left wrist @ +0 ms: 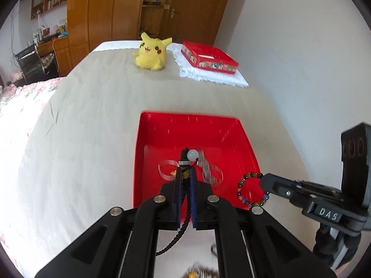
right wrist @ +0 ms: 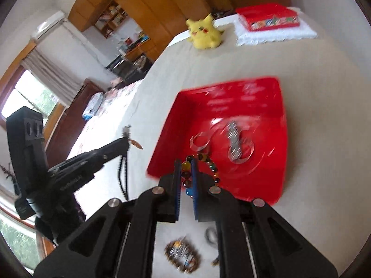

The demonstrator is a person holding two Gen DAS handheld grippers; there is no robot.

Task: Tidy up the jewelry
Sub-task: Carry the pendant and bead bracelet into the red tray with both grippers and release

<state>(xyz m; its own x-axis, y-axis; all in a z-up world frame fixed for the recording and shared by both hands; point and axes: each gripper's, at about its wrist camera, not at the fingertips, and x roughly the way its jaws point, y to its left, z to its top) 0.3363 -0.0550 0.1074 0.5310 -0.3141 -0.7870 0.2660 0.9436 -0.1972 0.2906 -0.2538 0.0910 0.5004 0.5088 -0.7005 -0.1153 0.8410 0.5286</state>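
Beige cloth (left wrist: 92, 120) covers the tabletop, w/ wooden wardrobes (left wrist: 111, 7) behind and a white wall at right. Far end, L to R: yellow Pikachu plush toy (left wrist: 151, 52), then a red printed box (left wrist: 208, 58) sitting on a white lace-edged mat (left wrist: 213, 76).

Nearer, the left gripper (left wrist: 185, 173) is clamped shut on a black braided cord necklace (left wrist: 183, 222) w/ a milky round bead (left wrist: 193, 154) and striped metal fittings at its top; the cord's loose end hangs down below the fingers. It is held over the near-left part of a shallow red plastic tray (left wrist: 162, 127), which lies on the cloth. Inside the tray lie two clear acrylic bangles (right wrist: 199, 141) and a silvery link band (right wrist: 233, 142), blurred.

At right, the right gripper (right wrist: 185, 173) pinches a multicoloured glass-bead bracelet (left wrist: 251, 191), held above the tray's near-right edge. Below it on the cloth: a brownish beaded bracelet (right wrist: 182, 257) and a small dark ring-like piece (right wrist: 209, 234), too blurred to id.
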